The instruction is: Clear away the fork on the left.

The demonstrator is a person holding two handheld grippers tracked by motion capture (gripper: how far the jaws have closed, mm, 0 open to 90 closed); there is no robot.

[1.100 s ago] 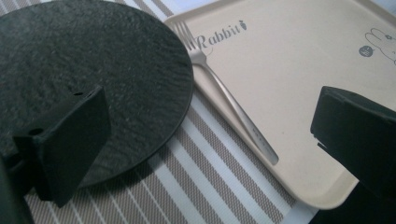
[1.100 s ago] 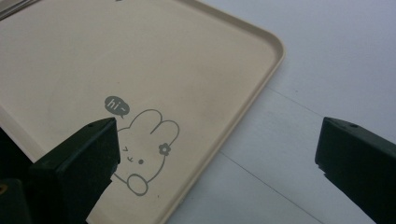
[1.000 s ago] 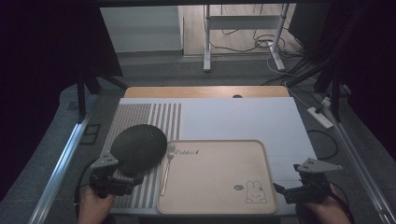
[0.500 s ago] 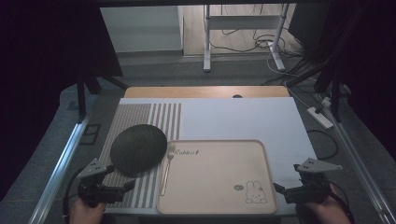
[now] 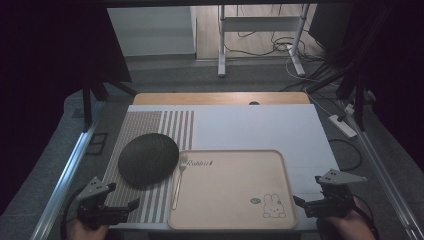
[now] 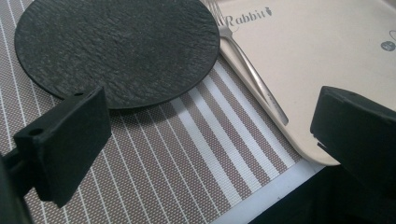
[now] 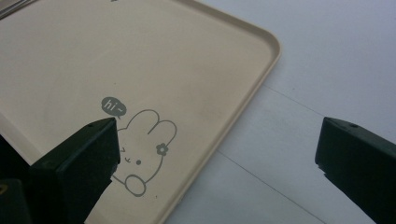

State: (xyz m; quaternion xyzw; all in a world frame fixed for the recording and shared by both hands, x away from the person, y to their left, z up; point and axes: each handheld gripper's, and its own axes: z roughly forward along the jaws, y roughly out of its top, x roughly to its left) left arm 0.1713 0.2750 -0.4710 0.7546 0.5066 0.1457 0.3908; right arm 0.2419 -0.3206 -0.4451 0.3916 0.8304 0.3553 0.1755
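We see a rough black plate [image 5: 148, 160] on a brown-and-white striped mat [image 5: 145, 125]. Beside it our beige tray [image 5: 230, 220] bears a grey rabbit drawing [image 5: 273, 206]. The fork [image 5: 179, 181] is silver.

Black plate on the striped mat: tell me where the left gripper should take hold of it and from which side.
Grip the black plate at its near rim, the edge facing the left gripper, coming in low from the person's side. It is flat and round, and that rim casts a shadow on the striped mat, so a jaw could probably slip under. The far right rim lies close to the fork, so avoid it.
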